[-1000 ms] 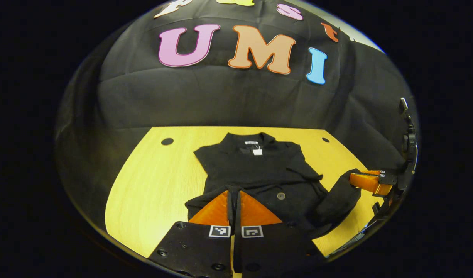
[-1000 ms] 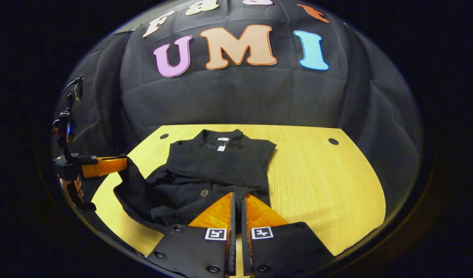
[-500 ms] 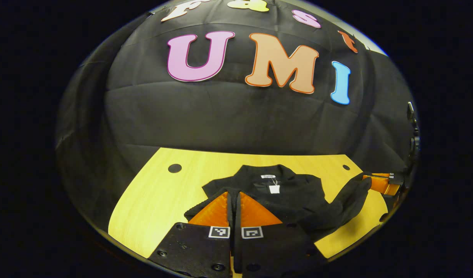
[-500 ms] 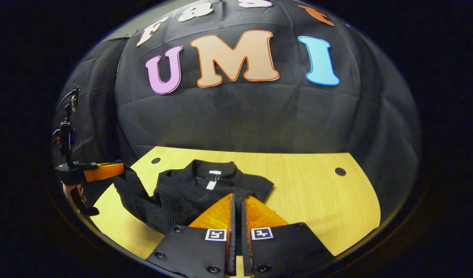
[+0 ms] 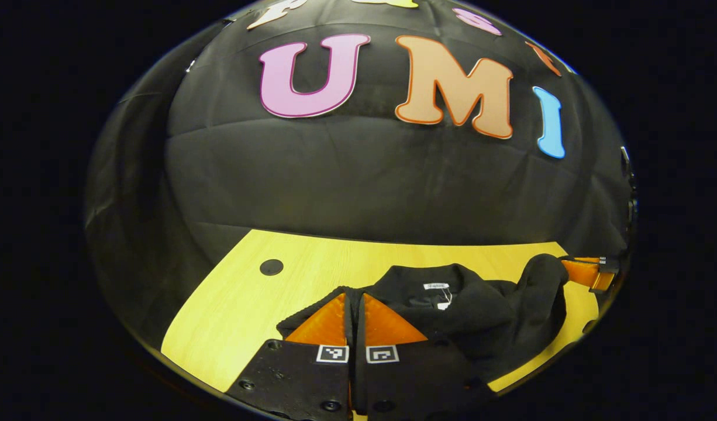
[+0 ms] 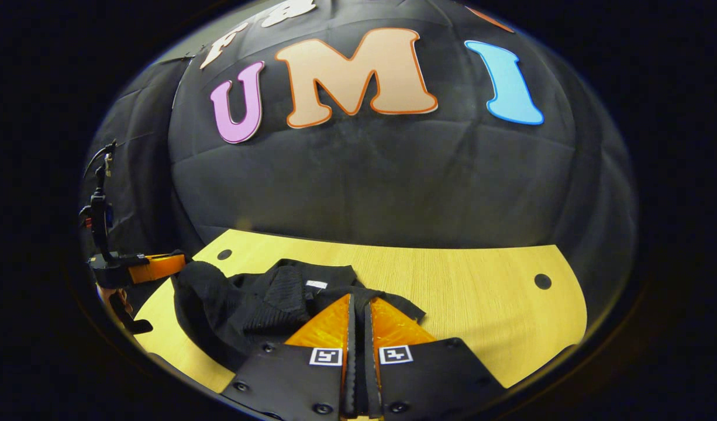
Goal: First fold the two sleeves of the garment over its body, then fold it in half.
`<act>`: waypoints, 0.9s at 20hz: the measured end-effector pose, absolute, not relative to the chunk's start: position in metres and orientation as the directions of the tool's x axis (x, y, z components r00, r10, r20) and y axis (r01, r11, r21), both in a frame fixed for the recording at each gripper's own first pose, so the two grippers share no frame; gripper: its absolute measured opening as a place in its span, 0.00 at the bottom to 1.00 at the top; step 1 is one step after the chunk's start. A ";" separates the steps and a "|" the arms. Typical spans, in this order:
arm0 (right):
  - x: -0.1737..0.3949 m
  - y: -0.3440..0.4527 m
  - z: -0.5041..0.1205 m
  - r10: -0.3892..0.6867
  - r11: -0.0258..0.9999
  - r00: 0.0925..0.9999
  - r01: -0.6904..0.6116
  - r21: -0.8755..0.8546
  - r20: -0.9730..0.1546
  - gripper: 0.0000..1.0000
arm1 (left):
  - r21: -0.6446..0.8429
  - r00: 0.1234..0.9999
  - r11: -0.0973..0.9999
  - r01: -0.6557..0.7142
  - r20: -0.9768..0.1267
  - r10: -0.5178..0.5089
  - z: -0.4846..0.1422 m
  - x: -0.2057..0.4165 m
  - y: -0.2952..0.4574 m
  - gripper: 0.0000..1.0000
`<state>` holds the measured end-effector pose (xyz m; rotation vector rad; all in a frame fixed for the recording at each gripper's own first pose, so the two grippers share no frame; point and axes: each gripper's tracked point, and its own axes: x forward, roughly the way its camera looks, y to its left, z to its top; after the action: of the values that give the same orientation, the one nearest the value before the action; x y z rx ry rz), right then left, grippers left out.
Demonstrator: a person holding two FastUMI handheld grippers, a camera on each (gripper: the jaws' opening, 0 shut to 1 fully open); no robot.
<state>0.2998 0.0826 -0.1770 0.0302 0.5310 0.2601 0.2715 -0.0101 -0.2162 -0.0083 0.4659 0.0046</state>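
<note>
Item: one dark knit garment (image 5: 469, 310), collared, with a pale neck tag (image 5: 435, 286); it lies on the yellow wooden table (image 5: 241, 310), directly ahead of both tools. Left gripper (image 5: 354, 301): fingers drawn nearly together, a fold of the hem pinched between them at the tips. Right gripper (image 6: 358, 304): likewise closed to a narrow slit, dark cloth caught at the tips. In the right gripper view the left gripper sits off to the left, a lifted corner of fabric hanging from it; in the left gripper view the right gripper sits at the far right, cloth draped from it. Handling, by appearance: soft, limp, light, thickish knit; it sags between the two holds and bunches readily, not fragile, not slippery. Best hold, judged: hem corners, pinched well in, kept level and taut while carried toward the collar (image 6: 300, 275).
</note>
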 end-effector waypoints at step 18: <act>0.355 0.067 -0.230 0.230 0.973 0.809 -0.180 0.144 -0.542 0.56 | 0.097 0.874 0.992 -0.081 -0.471 0.118 -0.262 0.316 -0.005 0.99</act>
<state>0.3548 0.0669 -0.2303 0.0869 0.5897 0.2192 0.3157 -0.0047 -0.2623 0.0752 0.4961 0.1039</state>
